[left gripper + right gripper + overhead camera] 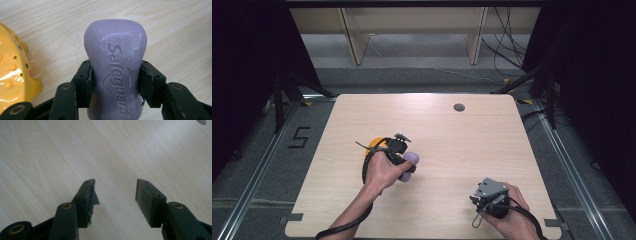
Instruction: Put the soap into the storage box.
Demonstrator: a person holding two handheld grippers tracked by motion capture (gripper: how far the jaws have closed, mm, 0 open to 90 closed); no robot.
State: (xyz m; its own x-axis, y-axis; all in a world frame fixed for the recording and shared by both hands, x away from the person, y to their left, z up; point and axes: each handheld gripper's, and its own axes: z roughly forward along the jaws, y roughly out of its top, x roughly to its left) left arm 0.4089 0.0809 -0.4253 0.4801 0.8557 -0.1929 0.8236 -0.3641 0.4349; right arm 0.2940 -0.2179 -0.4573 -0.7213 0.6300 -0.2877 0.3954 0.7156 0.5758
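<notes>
The wooden table [432, 125] carries both hands. The left hand [382, 172], forearm rising from the near edge, reaches left of centre; its left gripper [116, 78] is clamped on the waist of a purple soap bar [115, 62], just beside a yellow soap dish [11, 72]. The right hand [509, 212] rests near the near right corner, its right gripper [115, 195] spread apart, holding nothing.

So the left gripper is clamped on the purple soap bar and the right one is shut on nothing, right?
Not quite. The left gripper is clamped on the purple soap bar, but the right gripper is open: the right gripper view shows its jaws apart over bare table.
</notes>
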